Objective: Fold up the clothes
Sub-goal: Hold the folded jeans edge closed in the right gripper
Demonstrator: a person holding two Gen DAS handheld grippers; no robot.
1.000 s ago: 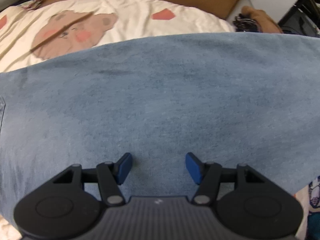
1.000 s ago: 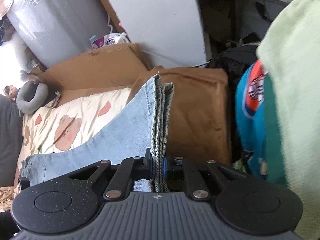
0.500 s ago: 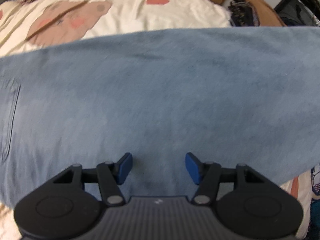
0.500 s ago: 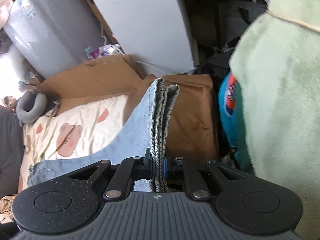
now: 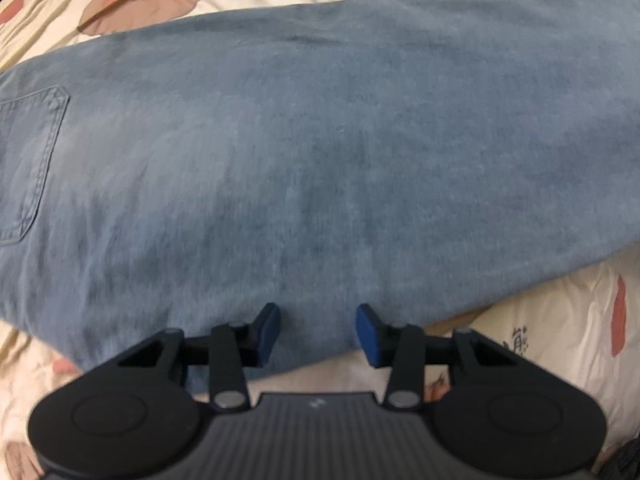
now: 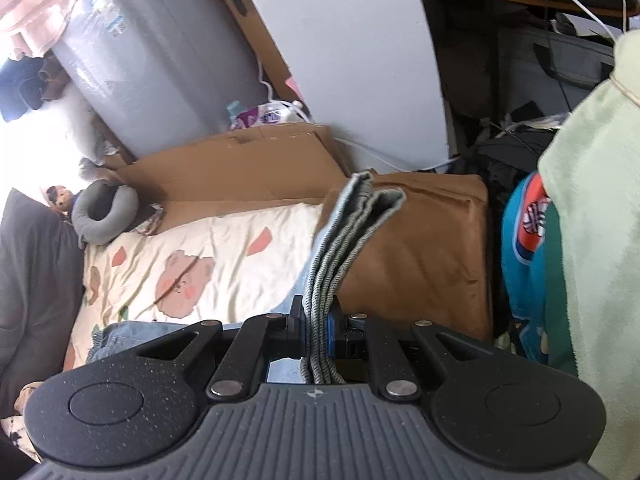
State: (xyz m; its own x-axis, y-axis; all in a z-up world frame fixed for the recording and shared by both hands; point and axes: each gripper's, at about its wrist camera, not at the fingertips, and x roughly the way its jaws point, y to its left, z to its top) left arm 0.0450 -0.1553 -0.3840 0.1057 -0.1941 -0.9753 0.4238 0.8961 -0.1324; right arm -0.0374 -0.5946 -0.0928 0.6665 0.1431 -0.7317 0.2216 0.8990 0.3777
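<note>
Left gripper [image 5: 317,330] is closing its blue pads right over the near edge of the jeans [image 5: 320,152], and that is the big change: a moment ago those pads stood wider and sat over the middle of the denim, and now the hem-side edge and a strip of the bear-print bedsheet [image 5: 560,320] are showing beneath them. Denim is lying between the jaws, but the pads are not pressing on it yet, so no grip so far. A back pocket [image 5: 28,164] is also sliding into sight at the far left of the jeans.

Right gripper [image 6: 316,320] is clamping tight on the stacked leg ends of the jeans [image 6: 344,240], several layers sandwiched between its pads. Compared with a second ago, the cloth is standing higher against the brown box [image 6: 420,248] behind it.

My read: the legs are being lifted for the fold-over while the left side is going for a pinch at the edge, probably to anchor or steer the crease. The jeans' body is staying flat on the bedsheet.
</note>
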